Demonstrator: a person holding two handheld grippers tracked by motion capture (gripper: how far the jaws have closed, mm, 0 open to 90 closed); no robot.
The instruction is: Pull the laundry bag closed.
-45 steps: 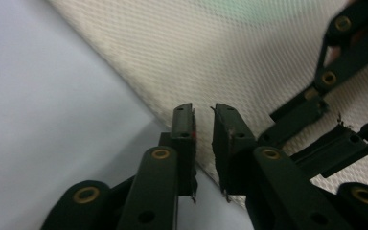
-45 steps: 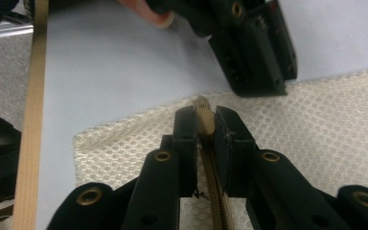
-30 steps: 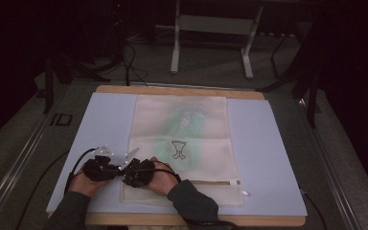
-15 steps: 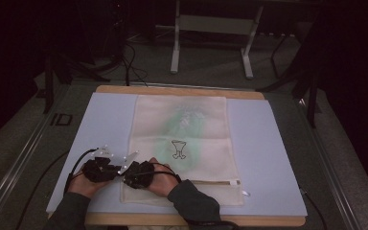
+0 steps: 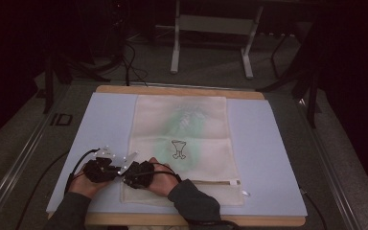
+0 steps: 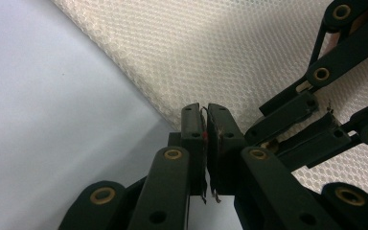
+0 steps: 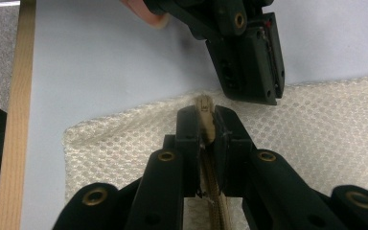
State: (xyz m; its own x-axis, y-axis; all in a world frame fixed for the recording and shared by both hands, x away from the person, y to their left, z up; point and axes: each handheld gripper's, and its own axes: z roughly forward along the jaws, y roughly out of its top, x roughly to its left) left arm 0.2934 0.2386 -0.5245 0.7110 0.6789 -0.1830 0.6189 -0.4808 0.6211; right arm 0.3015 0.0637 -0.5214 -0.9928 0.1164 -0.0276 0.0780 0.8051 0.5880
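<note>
Little has shifted: both grippers stay together. Right gripper (image 7: 206,120) pinches the mesh bag's (image 7: 316,139) zipper end (image 7: 203,106); left gripper (image 6: 205,122), just beyond it, seems closed on the bag's edge

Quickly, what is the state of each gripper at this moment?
Left gripper: shut at the edge of the cream mesh zip bag; a grip on it cannot be told.
Right gripper: shut on the bag's beige zipper strip.

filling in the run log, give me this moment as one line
left gripper: shut, at mesh bag left edge | right gripper: shut on zipper end | bag flat on blue mat
</note>
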